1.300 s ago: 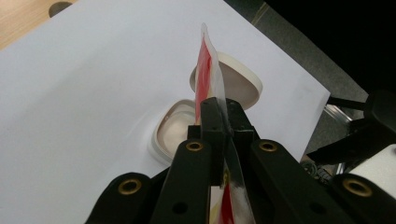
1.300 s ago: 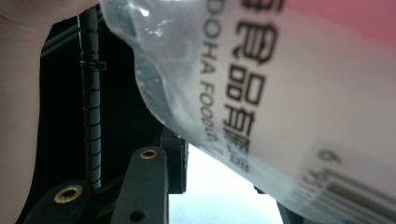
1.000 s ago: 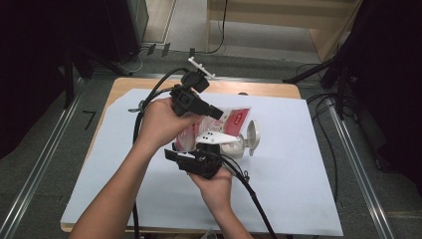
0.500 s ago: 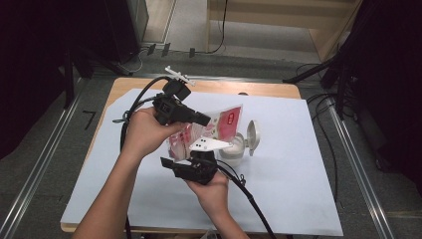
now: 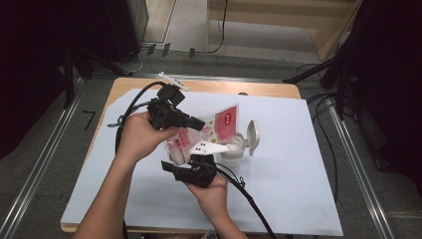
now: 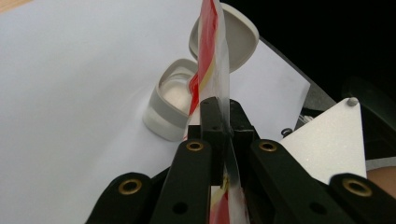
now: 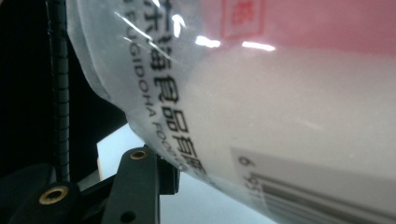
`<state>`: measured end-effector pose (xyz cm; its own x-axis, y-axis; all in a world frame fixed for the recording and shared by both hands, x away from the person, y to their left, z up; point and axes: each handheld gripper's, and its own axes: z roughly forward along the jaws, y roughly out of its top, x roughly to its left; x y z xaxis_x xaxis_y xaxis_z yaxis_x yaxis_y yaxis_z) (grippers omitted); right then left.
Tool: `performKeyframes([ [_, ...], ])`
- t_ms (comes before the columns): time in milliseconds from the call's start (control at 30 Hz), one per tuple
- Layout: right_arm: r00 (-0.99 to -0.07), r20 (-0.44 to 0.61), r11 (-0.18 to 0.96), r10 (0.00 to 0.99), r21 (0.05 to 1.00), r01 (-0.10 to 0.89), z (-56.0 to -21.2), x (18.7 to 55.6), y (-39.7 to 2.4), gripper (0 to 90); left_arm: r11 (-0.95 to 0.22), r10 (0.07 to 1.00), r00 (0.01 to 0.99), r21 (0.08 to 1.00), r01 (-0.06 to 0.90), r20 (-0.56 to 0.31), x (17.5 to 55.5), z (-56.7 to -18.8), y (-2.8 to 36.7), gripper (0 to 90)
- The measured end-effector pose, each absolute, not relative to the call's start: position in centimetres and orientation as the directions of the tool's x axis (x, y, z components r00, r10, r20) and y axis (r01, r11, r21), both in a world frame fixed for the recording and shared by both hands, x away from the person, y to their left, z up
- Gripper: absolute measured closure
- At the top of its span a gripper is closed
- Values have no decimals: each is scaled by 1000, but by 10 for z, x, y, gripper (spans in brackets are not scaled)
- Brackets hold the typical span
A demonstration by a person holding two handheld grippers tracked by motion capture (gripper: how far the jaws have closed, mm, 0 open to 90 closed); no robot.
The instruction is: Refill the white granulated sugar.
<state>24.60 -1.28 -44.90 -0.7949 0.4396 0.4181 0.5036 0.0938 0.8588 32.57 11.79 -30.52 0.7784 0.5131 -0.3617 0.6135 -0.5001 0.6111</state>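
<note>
A white sheet point(image 5: 298, 164) covers most of the wooden table point(image 5: 259, 88), whose bare top shows along the far edge. Grey floor point(image 5: 45, 149) with metal rails point(image 5: 358, 164) flanks the table. Beyond it stand a dark cabinet point(image 5: 114, 25) and a light wooden unit point(image 5: 278, 20), with cables point(image 5: 224, 30) trailing between them.

The bag point(image 5: 219, 127) is clear plastic with red and pink print, a yellow stripe and black letters. The container point(image 6: 172, 105) and its lid are pale grey. A white sheet point(image 5: 298, 164) covers the wooden counter point(image 5: 124, 85). The jaws are black.
</note>
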Motion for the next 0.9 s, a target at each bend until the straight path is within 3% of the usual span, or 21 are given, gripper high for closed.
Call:
performKeyframes([
  [367,-794,400,125,457,856,503,-459,246,-12,591,-507,504,771,590,629,-389,325,-315,126,895],
  [900,-798,359,167,484,857,487,-470,246,-14,593,-565,481,800,570,596,-360,324,-323,129,892],
])
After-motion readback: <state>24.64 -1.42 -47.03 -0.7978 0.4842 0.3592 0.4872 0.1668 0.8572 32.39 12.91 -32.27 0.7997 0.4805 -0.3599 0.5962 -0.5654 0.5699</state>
